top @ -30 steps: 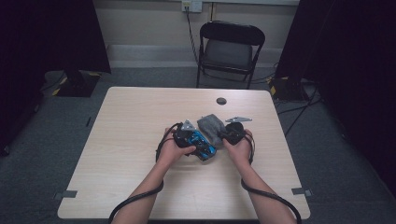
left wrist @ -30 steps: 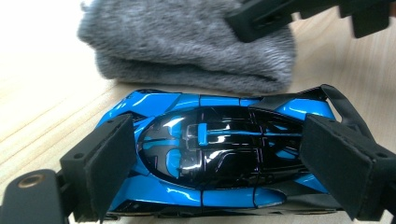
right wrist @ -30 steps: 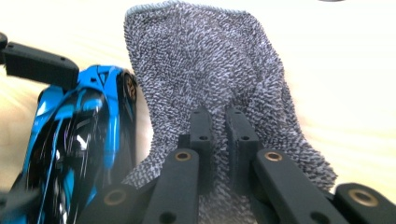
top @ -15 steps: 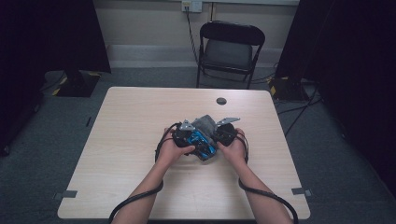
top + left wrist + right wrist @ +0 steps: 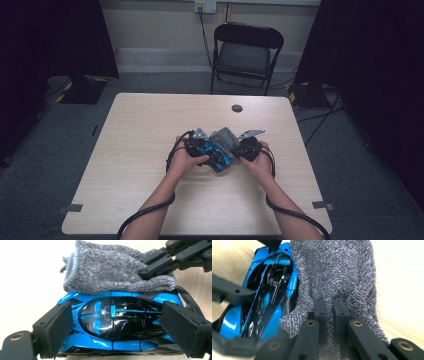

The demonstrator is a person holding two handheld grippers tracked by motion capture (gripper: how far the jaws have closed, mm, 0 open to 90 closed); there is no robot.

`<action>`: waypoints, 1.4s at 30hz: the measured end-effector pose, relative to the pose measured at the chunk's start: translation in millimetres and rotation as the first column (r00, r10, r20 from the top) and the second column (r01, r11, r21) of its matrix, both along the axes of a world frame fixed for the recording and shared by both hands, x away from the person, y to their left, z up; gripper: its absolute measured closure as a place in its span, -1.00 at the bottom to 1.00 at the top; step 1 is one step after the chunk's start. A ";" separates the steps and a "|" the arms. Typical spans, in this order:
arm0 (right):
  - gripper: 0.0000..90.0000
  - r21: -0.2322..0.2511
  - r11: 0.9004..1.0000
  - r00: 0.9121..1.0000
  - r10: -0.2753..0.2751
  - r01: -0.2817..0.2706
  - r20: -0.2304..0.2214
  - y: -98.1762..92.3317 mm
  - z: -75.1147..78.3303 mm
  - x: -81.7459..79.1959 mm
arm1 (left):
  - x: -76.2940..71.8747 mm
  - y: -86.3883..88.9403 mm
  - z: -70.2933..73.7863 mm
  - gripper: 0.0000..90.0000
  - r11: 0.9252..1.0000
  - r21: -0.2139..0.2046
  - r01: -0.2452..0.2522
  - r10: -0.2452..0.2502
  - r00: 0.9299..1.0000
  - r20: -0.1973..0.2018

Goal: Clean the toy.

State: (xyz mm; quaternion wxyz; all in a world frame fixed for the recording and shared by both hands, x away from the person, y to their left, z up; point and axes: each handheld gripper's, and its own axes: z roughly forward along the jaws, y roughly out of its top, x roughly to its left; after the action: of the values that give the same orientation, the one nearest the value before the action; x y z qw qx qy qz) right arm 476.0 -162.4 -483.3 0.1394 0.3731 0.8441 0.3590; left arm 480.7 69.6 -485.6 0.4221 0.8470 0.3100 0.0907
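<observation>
A glossy blue and black toy car (image 5: 115,322) lies lengthwise between the pads of my left gripper (image 5: 120,325), which is shut on its two ends. A grey knitted cloth (image 5: 110,270) rests against the car's far side. My right gripper (image 5: 329,305) is shut on that cloth (image 5: 337,270), its jaws close together and sunk into the knit, with the car (image 5: 272,277) just to its left. In the high view both hands meet at the middle of the table, the left gripper (image 5: 197,145) and right gripper (image 5: 245,147) on either side of the car (image 5: 220,157).
A small black round object (image 5: 237,108) lies near the far edge of the light wooden table (image 5: 140,130). A black folding chair (image 5: 245,50) stands beyond that edge. Cables trail from both grippers toward the near edge.
The right hand with the cloth slid left against the car, then drew back a little to the right. The left hand and the car stayed put.
</observation>
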 end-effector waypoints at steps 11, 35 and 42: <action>0.86 0.001 1.000 1.000 0.030 -0.030 -0.006 -16.2 1.4 -17.6 | 0.3 -0.1 0.4 -0.75 1.000 0.005 0.001 -0.001 1.000 -0.001; 0.85 0.068 0.995 0.997 0.068 -0.066 -0.037 -43.4 0.1 -60.2 | -0.2 -0.3 0.1 -0.75 1.000 0.000 0.001 -0.001 1.000 -0.001; 0.85 0.077 0.994 0.996 0.080 -0.076 -0.041 -49.7 -0.1 -69.3 | 0.0 -0.7 0.7 -0.75 1.000 0.006 0.000 0.000 1.000 -0.003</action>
State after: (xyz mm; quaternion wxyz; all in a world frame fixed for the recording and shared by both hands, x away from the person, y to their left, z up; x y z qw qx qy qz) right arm 406.7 -212.1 -483.3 0.0927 0.3525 0.8468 0.3874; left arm 480.7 68.9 -485.0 0.4193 0.8484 0.3101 0.0905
